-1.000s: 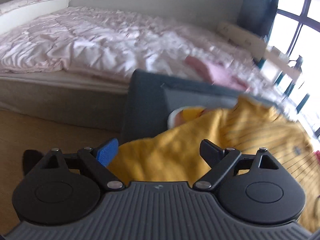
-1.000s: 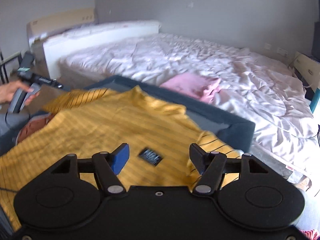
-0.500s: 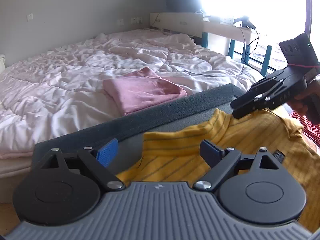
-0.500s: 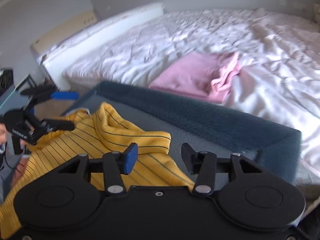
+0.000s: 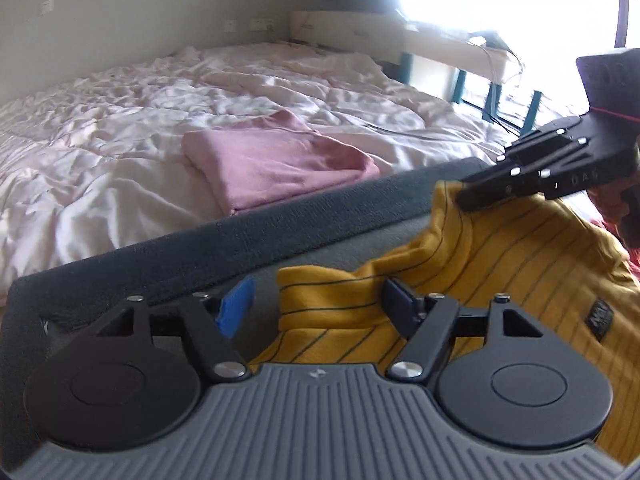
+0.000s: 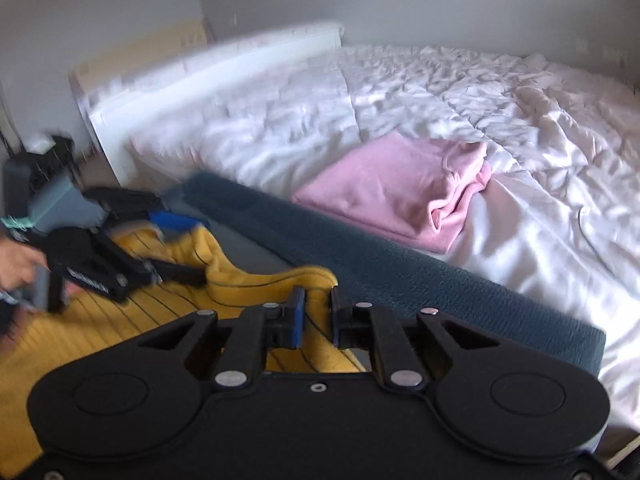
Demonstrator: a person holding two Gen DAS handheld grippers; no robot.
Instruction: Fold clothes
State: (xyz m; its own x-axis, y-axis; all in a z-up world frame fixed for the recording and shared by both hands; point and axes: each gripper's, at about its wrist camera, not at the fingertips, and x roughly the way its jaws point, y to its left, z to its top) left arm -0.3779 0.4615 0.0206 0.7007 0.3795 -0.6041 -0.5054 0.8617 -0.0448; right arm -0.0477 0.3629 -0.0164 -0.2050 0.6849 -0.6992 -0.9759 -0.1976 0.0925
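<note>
A yellow shirt (image 5: 500, 280) with thin dark stripes lies rumpled on a dark grey padded surface (image 5: 280, 224). My left gripper (image 5: 318, 310) is open, and a folded edge of the shirt sits between its fingers. In the right wrist view my right gripper (image 6: 317, 316) is shut on a raised edge of the yellow shirt (image 6: 120, 320). The left wrist view shows the right gripper (image 5: 516, 188) pinching that far edge. From the right wrist view the left gripper (image 6: 180, 244) straddles the shirt's other corner.
A folded pink garment (image 5: 272, 164) lies on the white rumpled bed (image 5: 120, 120) just past the padded surface's raised rim (image 6: 440, 280). A white headboard (image 6: 220, 76) stands at the bed's left end. A desk (image 5: 400, 36) stands under the bright window. A hand (image 6: 16, 260) holds the left gripper.
My right gripper went from open to shut on the shirt's edge. My left gripper moved closer over the shirt's folded corner and stayed open.
</note>
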